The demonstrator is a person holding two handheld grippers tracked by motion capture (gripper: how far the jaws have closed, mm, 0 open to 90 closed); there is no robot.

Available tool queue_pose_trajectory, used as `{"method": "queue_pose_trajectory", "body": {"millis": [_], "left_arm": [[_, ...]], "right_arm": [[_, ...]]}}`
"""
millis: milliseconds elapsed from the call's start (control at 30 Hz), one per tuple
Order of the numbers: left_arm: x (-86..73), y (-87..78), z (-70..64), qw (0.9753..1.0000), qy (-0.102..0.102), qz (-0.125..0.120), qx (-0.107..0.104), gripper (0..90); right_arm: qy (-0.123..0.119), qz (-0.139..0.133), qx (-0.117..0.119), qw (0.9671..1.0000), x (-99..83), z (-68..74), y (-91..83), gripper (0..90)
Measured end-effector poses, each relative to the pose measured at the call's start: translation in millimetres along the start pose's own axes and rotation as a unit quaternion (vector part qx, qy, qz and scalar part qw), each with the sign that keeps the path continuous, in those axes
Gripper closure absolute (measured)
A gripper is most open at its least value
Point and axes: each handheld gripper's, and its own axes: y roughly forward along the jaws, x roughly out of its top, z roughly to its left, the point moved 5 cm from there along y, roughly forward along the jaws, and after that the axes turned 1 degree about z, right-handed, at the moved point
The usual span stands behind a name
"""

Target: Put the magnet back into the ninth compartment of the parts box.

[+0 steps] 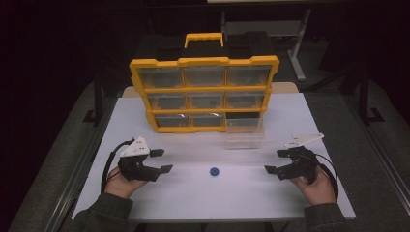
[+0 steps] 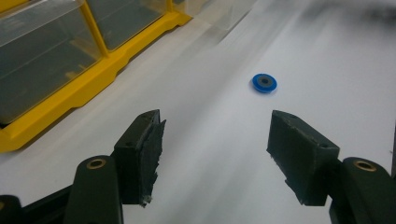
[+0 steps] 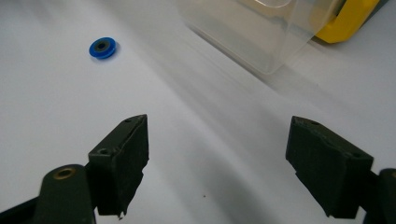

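My left gripper [image 1: 161, 161] & right gripper [image 1: 274, 161]: black w/ blocky, worn jaw pads, brass-coloured rivets at the finger joints. Each has a grey three-cornered plate on top & a black cable looping back. My sleeves are dark olive-grey.

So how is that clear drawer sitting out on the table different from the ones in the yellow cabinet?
The loose drawer lies flat on the table, pulled fully out; the other drawers sit slotted in the upright cabinet. It has left a dark empty slot at the bottom right; the other eight slots are filled. All are clear plastic and look alike in size.
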Motion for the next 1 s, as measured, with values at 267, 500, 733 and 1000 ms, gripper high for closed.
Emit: {"method": "queue_pose_trajectory", "body": {"millis": [267, 500, 733, 1000], "left_arm": [[-11.4, -5.5, 7.6, 0.9998, -0.006, 0.012, 0.012, 33.8], [-14.7, -9.9, 7.4, 0.9996, -0.013, 0.01, 0.021, 32.1], [-16.5, -13.6, 1.1, 0.9994, -0.017, 0.005, 0.031, 31.0], [-19.4, -18.2, 0.9, 0.9991, -0.024, -0.001, 0.034, 29.3]], "right_arm": [[0.001, 0.001, 0.005, 1.0, 0.4, 3.2, 1.6, 20.9], [-0.012, -0.001, 0.012, 0.9999, 3.8, 5.6, 2.0, 21.3], [-0.026, -0.003, 0.015, 0.9995, 8.6, 10.1, -1.0, 21.8], [-0.04, -0.013, 0.023, 0.9988, 15.7, 18.1, -5.1, 22.3]]}}
